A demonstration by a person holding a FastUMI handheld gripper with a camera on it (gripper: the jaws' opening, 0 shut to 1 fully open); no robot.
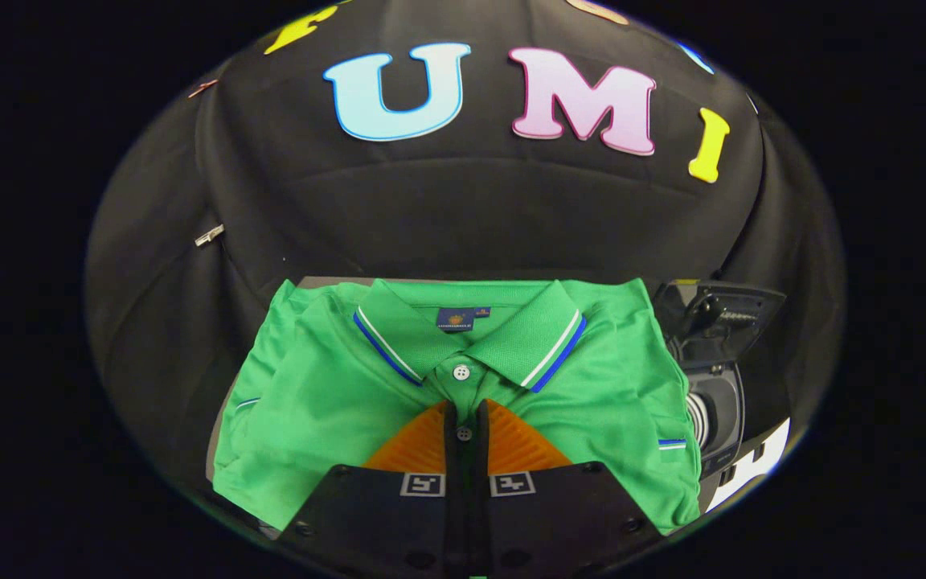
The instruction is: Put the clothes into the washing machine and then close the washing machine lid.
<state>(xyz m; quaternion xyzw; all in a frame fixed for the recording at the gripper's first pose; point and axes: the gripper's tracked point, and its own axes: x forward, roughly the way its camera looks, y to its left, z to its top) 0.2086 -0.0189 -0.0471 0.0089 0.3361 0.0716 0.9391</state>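
A green polo shirt [334,402] with a blue-and-white trimmed collar lies folded flat on the table, collar away from me. My gripper [467,402] sits over its chest, fingertips just below the top button. The fingers stand close together, and the buttoned placket runs up the narrow dark gap between them, with a second button showing in that gap. Both fingers seem to press on this strip of cloth. To the right of the shirt stands a small dark washing machine [716,402] with its lid [720,314] raised and its round opening facing the shirt.
Black cloth walls close in behind the table and on both sides. A grey table edge [326,281] shows past the shirt's far-left shoulder. A small metal clip [209,235] hangs on the left wall.
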